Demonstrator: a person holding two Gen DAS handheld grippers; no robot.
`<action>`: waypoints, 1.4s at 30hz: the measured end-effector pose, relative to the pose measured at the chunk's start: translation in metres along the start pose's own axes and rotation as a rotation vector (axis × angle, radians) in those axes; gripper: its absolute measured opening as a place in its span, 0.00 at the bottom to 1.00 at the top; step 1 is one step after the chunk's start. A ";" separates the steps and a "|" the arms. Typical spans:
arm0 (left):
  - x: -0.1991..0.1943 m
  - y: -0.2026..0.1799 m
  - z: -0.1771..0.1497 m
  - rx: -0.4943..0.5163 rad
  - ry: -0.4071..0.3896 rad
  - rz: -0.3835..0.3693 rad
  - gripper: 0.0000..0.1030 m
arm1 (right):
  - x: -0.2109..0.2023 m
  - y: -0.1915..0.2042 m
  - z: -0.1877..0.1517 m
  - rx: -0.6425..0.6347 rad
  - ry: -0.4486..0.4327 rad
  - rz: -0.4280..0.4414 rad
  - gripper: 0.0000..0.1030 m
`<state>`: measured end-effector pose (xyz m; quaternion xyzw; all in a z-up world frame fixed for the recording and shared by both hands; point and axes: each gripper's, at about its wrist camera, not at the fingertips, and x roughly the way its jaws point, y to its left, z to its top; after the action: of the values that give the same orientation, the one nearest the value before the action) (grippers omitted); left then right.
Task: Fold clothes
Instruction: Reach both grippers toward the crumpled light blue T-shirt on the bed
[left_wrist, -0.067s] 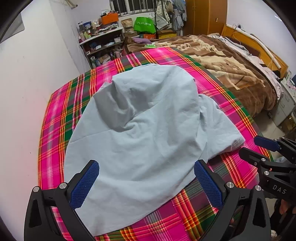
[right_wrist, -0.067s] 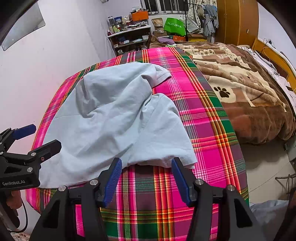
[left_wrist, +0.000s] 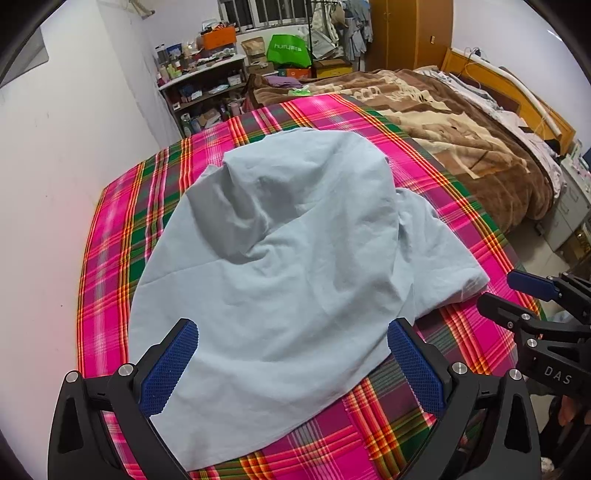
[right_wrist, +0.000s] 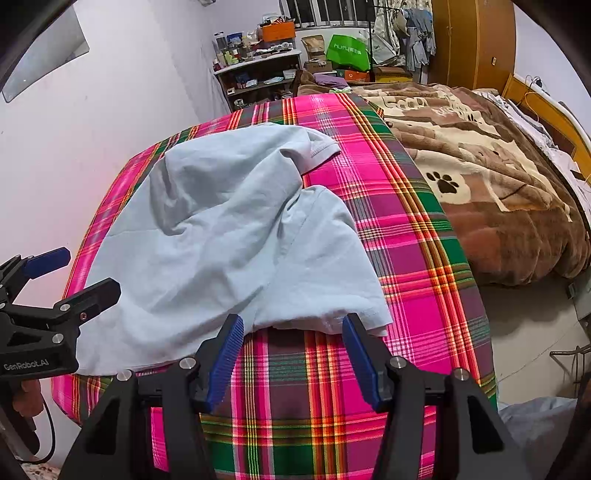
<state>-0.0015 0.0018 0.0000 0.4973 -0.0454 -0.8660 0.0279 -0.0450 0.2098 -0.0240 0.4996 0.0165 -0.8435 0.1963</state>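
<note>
Light blue shirt (left_wrist: 280, 266) lying rumpled, centre frame, on plaid bed cover (left_wrist: 110, 258); humped, one sleeve (right_wrist: 317, 147) out upper centre in right wrist view. No flat fold visible; smoothing and folding left, by judgement. Left gripper (left_wrist: 291, 365) jaws spread over near hem, gripping nothing. Right gripper (right_wrist: 293, 356) jaws spread at hem corner, empty. Wall (left_wrist: 48, 184) close at frame left; brown blanket (right_wrist: 498, 192) at right; bare cover along bottom.

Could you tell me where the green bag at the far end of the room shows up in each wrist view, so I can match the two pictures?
Left wrist view: the green bag sits at top centre, right of the cluttered shelf.
Right wrist view: the green bag sits at top, slightly right of centre, right of the same shelf.
Shared landmark: the light blue shirt on the plaid cover.
</note>
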 end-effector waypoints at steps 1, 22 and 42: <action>0.000 -0.001 0.001 0.000 0.002 0.002 1.00 | 0.000 0.000 0.000 0.003 0.000 0.006 0.55; 0.048 0.003 -0.005 -0.189 0.177 -0.316 1.00 | 0.065 -0.093 0.004 0.173 0.107 -0.011 0.57; 0.017 0.024 0.047 -0.256 0.116 -0.452 1.00 | 0.014 -0.029 0.027 -0.010 -0.001 0.391 0.06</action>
<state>-0.0507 -0.0212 0.0115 0.5360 0.1785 -0.8189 -0.1010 -0.0840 0.2263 -0.0275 0.4920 -0.0767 -0.7894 0.3590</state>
